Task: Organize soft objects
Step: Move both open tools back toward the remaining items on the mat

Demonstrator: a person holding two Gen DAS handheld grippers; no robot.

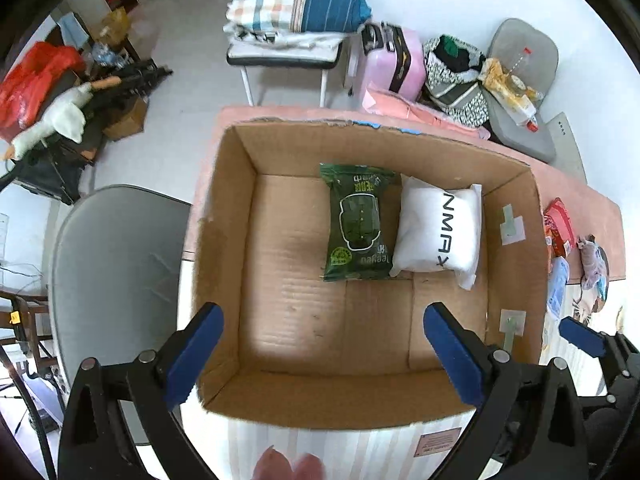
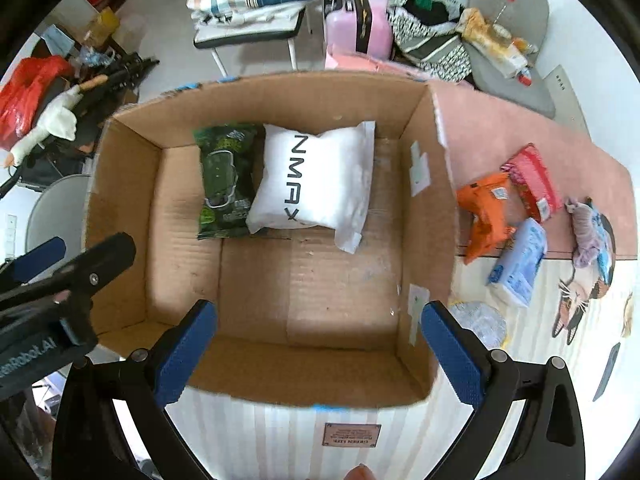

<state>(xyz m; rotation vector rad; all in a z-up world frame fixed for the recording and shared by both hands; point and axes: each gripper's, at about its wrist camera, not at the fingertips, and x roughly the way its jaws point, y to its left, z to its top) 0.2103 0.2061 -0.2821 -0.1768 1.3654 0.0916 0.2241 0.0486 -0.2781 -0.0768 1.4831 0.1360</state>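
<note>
Cardboard box [image 2: 420, 208] held green pack [image 2: 224, 184] beside white pillow pack [image 2: 316, 180], upper centre. Left tongs [image 1: 324, 356] and right tongs [image 2: 320, 352] gaped wide, empty. Next: right tongs to orange pack [image 2: 486, 216] at right edge; pinch mid-body, place in free floor.

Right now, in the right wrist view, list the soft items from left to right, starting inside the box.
green packet → white pillow pack → orange packet → blue tissue pack → purple plush
</note>
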